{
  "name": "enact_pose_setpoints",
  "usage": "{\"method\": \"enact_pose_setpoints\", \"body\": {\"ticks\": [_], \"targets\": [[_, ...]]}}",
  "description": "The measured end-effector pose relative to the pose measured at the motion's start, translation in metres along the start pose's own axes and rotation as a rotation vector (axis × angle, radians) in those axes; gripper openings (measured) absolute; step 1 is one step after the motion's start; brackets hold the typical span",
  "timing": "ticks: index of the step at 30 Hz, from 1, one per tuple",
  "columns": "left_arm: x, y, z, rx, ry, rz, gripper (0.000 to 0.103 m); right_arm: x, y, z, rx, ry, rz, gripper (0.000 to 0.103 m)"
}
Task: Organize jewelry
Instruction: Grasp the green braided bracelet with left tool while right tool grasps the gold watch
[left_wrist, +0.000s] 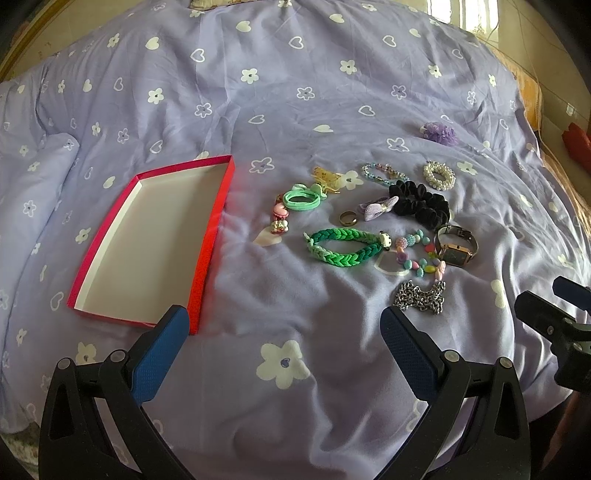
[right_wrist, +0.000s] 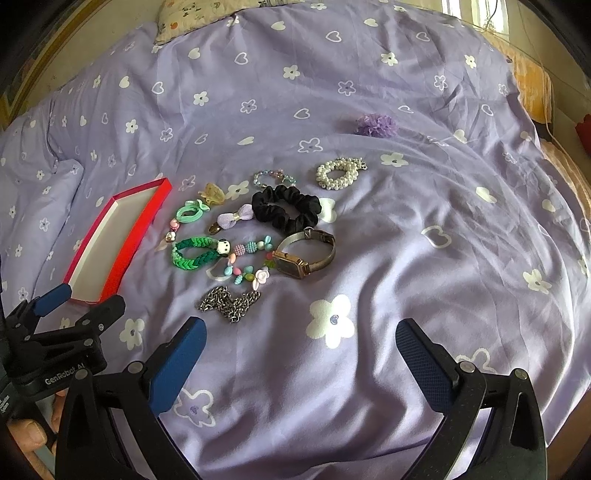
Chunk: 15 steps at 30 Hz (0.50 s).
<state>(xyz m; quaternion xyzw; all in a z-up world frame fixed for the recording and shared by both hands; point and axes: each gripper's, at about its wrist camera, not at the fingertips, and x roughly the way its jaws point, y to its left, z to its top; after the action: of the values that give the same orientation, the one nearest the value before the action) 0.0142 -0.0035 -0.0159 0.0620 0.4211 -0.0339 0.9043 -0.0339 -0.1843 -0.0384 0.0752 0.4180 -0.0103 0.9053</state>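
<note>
Lying on a purple flowered bedspread (left_wrist: 295, 92), a cluster of jewelry is seen beside an empty red box (left_wrist: 147, 243) with a white inside. A green braided bracelet (left_wrist: 341, 245), a black scrunchie (left_wrist: 419, 203), a pearl bracelet (right_wrist: 341, 173), a square-faced watch (right_wrist: 306, 254) and a silver chain (left_wrist: 421, 297) are spread close together, right of the box. The left tool (left_wrist: 284, 332) and the right tool (right_wrist: 299, 343) are held wide apart above the bedspread, gripping nothing.
</note>
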Motion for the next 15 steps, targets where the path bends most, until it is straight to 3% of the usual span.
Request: {"method": "enact_pose_setpoints", "body": {"ticks": [7, 10, 15], "targets": [[0.005, 0.001, 0.003, -0.003, 0.006, -0.013, 0.101, 0.0, -0.005, 0.003, 0.009, -0.017, 0.004, 0.099], [0.008, 0.001, 0.004, 0.006, 0.009, -0.024, 0.098, 0.001, -0.008, 0.003, 0.02, -0.021, 0.011, 0.093], [0.019, 0.006, 0.007, -0.006, 0.039, -0.079, 0.08, 0.011, -0.013, 0.005, 0.045, -0.008, 0.032, 0.08]]}}
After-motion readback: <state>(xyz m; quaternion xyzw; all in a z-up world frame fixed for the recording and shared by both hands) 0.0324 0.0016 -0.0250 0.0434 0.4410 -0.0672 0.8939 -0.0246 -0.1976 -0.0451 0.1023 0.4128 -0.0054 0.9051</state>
